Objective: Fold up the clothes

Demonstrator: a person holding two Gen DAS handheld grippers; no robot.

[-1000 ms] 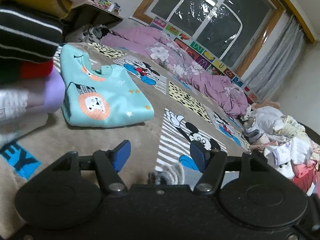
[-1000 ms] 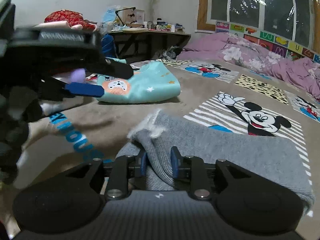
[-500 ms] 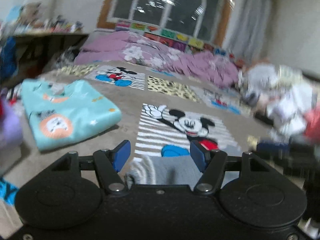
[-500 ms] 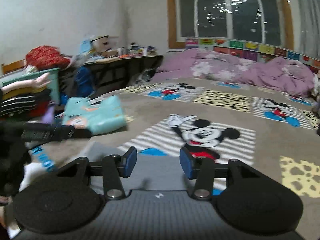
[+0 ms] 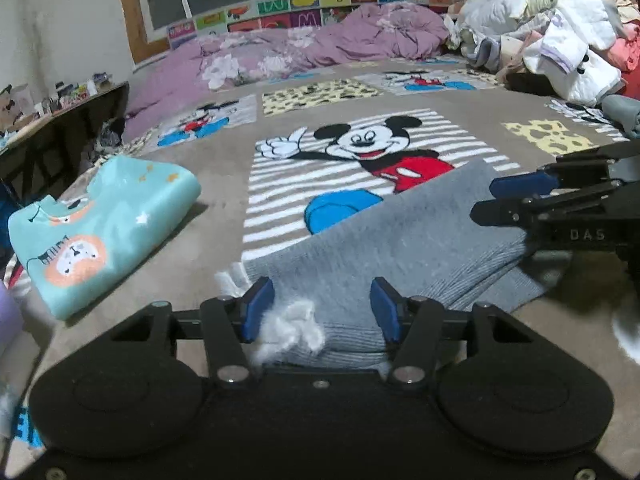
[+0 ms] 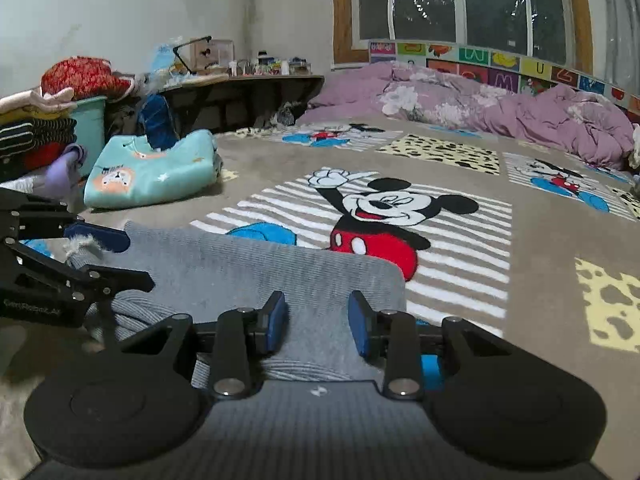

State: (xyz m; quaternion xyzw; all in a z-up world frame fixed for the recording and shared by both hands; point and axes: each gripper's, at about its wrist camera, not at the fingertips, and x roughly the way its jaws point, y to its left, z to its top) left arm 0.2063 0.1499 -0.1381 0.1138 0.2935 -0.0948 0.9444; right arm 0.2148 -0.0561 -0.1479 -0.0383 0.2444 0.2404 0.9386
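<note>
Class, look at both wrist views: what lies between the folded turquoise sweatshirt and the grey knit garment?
Only bare blanket separates the turquoise sweatshirt from the grey knit garment, in both wrist views.

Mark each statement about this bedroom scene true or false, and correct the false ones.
1. A grey garment lies partly over the cartoon mouse picture on the blanket. True.
2. The folded turquoise top has a striped tiger on it. False: it shows a round orange patch with a lion face.
3. A heap of unfolded clothes sits at the far right in the left wrist view. True.
4. The crumpled quilt under the window is green. False: it is purple with flowers.
5. The grey garment has a white fluffy tuft at one edge. True.
</note>
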